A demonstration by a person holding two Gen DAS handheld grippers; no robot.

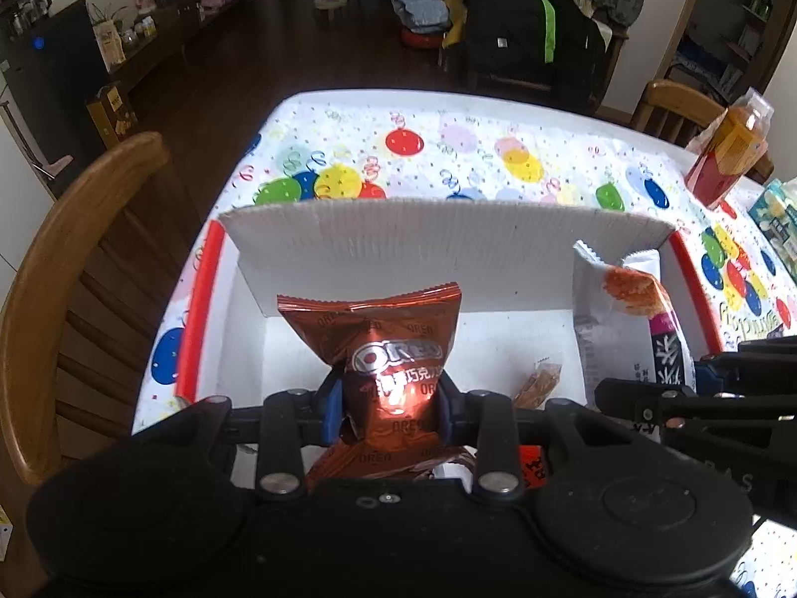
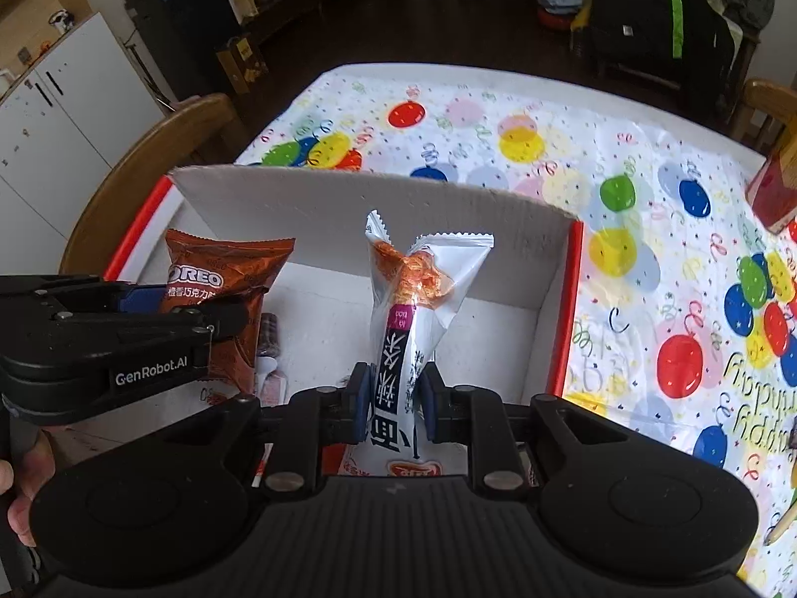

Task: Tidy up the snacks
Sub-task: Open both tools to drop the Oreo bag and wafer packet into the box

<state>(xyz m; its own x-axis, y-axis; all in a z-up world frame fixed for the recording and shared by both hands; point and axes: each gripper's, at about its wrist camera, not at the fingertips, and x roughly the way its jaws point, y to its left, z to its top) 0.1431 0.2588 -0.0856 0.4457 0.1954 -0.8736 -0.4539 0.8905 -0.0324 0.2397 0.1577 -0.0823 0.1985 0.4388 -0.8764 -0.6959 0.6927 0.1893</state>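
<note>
My left gripper is shut on a brown Oreo packet, held upright over the white cardboard box with red edges. My right gripper is shut on a tall white snack packet with an orange picture and black lettering, also above the box. The white packet shows at the right of the left wrist view. The Oreo packet and the left gripper show at the left of the right wrist view. Small wrapped snacks lie on the box floor.
The box sits on a table with a balloon-print cloth. A red and orange packet stands at the table's far right. Wooden chairs flank the table. A hand holds the left gripper.
</note>
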